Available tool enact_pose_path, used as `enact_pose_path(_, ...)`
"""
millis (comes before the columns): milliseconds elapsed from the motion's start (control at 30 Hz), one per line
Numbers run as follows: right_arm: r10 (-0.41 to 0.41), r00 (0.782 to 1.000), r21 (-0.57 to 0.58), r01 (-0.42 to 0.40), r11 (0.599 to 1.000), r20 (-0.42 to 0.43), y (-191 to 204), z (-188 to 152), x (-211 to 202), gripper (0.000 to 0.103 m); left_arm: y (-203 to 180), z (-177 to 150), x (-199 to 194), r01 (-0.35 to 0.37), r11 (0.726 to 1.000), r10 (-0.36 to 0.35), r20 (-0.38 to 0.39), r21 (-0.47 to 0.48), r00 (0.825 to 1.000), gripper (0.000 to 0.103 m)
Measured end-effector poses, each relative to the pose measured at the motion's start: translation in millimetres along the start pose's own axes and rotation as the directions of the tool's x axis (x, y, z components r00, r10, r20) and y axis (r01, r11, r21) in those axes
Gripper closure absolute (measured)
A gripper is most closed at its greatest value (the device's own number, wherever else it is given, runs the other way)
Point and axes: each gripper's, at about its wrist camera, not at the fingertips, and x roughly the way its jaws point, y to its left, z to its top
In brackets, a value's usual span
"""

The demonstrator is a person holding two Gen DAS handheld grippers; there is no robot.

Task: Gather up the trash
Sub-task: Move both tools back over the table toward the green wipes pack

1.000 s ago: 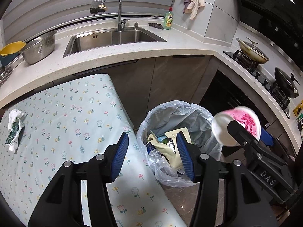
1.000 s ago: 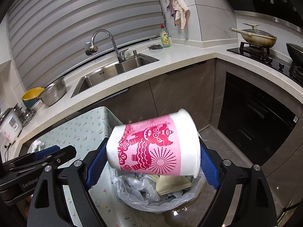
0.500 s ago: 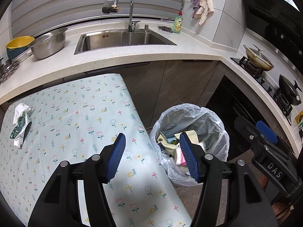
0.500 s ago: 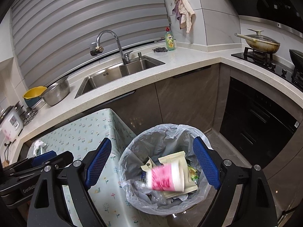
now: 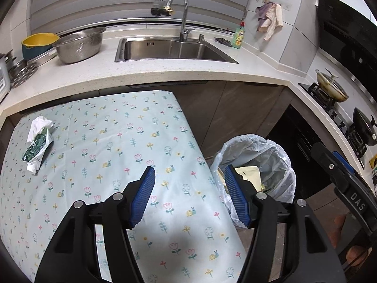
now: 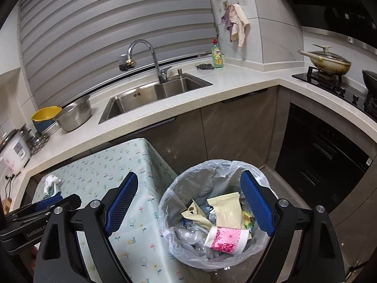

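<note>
A trash bin lined with a clear bag (image 6: pixel 213 254) stands on the floor beside the table; it also shows in the left wrist view (image 5: pixel 278 151). A pink and white paper cup (image 6: pixel 226 235) lies on its side inside it, on wrappers and a cream pouch (image 6: pixel 227 208). My right gripper (image 6: pixel 188 204) is open and empty above the bin. My left gripper (image 5: pixel 189 194) is open and empty over the table's right edge. A green wrapper with crumpled white tissue (image 5: pixel 37 141) lies at the table's far left; it also shows in the right wrist view (image 6: pixel 51 185).
The table has a pale floral cloth (image 5: pixel 106 146). Behind it runs a white counter (image 5: pixel 150 73) with a steel sink (image 5: pixel 172 49), a colander (image 5: pixel 79 44) and a yellow bowl (image 5: pixel 38 41). A stove with a pan (image 5: pixel 332 88) is at the right.
My right gripper let go of the pink cup, which fell into the bin and now lies on its side. My left gripper moved left, from the bin to the table's edge.
</note>
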Motion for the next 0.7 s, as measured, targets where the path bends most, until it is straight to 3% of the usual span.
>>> enact_pose_path(400, 0.085, 0.996, -0.089, -0.088, 0.992, -0.035, 76.6, -14.0, -1.3, 0.018, 64.4, -7.5, -26.0, -0.052, 0.996, 0.055, 0.035, -0.070, 0.998, 0.031)
enact_pose_path(700, 0.165, 0.983, -0.140, -0.175, 0.975, -0.080, 149.0, -31.4, 8.6, 0.018, 135.6, -17.6, -43.4, -0.137, 0.982, 0.143, 0.036, -0.132, 0.989, 0.017)
